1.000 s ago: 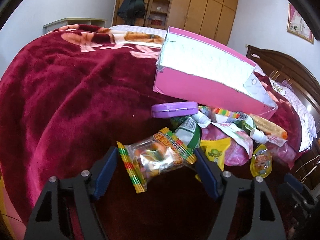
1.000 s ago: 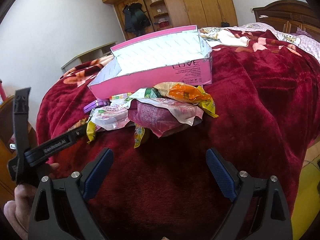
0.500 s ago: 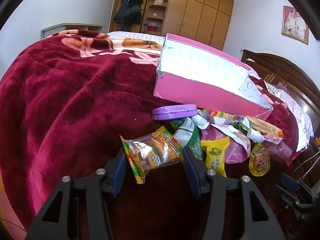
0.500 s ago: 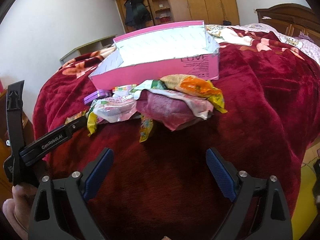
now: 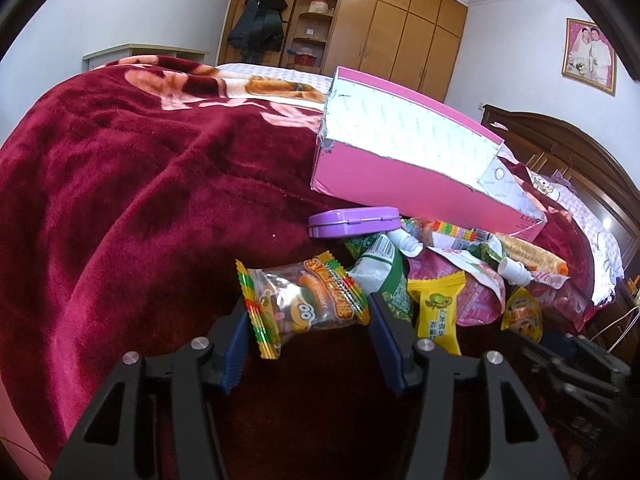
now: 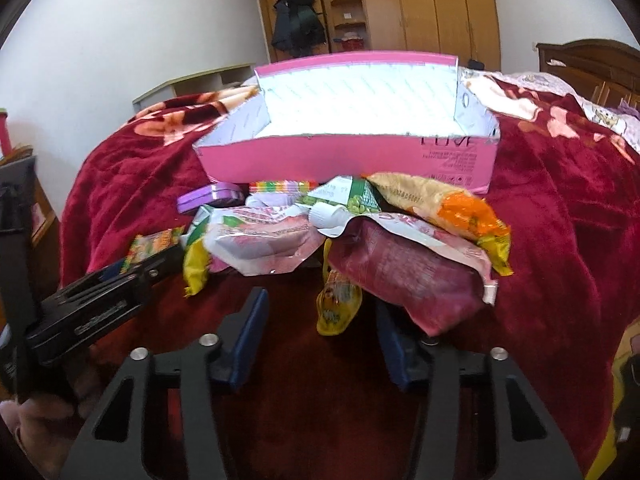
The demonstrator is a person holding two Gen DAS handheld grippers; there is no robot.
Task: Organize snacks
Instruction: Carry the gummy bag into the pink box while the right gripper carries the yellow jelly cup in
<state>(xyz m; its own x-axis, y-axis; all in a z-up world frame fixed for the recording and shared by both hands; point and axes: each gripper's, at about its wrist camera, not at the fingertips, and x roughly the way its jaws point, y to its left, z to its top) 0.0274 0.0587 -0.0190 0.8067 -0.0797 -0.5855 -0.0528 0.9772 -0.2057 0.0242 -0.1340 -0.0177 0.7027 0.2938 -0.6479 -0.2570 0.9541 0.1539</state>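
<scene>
Sorting barely begun: pink box (image 6: 348, 160) on the bed shows only its white lining, nothing inside as far as I can see. Snack pile (image 6: 360, 236) lies in front of it, touching its front wall. My left tongs (image 5: 308, 320), having just closed in, pinch a clear gummy packet (image 5: 300, 304) at both ends. Right tongs (image 6: 320, 320) have just narrowed around a small yellow pouch (image 6: 334, 304), pads not yet touching. Purple tin (image 5: 354, 220) unmoved beside the box.

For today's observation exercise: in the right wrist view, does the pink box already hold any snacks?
No: the pink box shows only its bare white lining, while the snacks lie piled on the blanket in front.
</scene>
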